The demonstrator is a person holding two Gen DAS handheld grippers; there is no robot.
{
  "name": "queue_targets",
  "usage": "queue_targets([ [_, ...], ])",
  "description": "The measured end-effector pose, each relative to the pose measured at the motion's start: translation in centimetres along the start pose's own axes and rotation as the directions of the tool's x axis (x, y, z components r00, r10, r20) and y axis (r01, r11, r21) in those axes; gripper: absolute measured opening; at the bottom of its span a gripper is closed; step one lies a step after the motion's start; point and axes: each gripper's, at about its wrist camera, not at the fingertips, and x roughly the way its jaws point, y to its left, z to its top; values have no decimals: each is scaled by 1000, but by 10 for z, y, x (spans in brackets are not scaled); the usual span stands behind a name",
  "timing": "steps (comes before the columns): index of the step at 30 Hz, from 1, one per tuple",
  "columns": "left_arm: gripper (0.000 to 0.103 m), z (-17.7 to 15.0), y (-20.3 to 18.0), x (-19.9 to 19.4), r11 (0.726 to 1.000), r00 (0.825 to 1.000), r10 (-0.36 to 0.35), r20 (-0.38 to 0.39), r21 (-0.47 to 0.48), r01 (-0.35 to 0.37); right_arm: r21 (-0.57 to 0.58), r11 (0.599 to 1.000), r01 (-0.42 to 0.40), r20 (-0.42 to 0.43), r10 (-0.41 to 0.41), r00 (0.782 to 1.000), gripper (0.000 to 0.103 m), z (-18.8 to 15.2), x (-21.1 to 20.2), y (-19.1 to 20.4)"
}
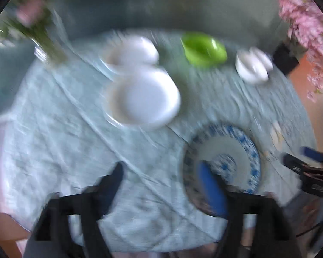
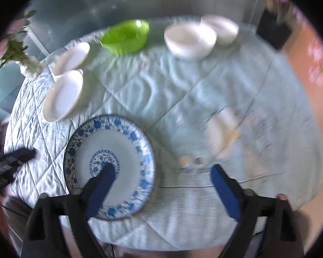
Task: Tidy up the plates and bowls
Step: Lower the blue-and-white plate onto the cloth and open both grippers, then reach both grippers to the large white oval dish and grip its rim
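Observation:
A blue-patterned plate [image 1: 236, 148] [image 2: 127, 150] lies near the table's front edge. Two white plates [image 1: 144, 96] [image 2: 62, 94] sit behind it to the left, one farther back [image 1: 133, 52] [image 2: 72, 58]. A green bowl [image 1: 204, 49] [image 2: 126, 36] and two white bowls [image 1: 253, 65] [image 2: 190, 39] stand along the far edge. My left gripper [image 1: 161, 169] is open above the cloth, its right finger over the patterned plate. My right gripper [image 2: 162, 169] is open, its left finger over that plate. Both are empty.
A round table under a pale blue quilted cloth [image 2: 183, 90]. A vase of flowers [image 2: 28, 66] stands at the far left. Pink blossoms [image 1: 308, 34] hang at the right. The right gripper shows at the right of the left wrist view [image 1: 308, 167].

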Motion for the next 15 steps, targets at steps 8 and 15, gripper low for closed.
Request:
queue_targets([
  [8,102,-9,11,-66,999,987,21,160,-44,-14,-61,998,-17,88,23,996,102,-1,-52,5],
  [15,73,-13,14,-59,998,995,-54,78,-39,57,-107,994,-17,75,25,997,102,4,-65,25],
])
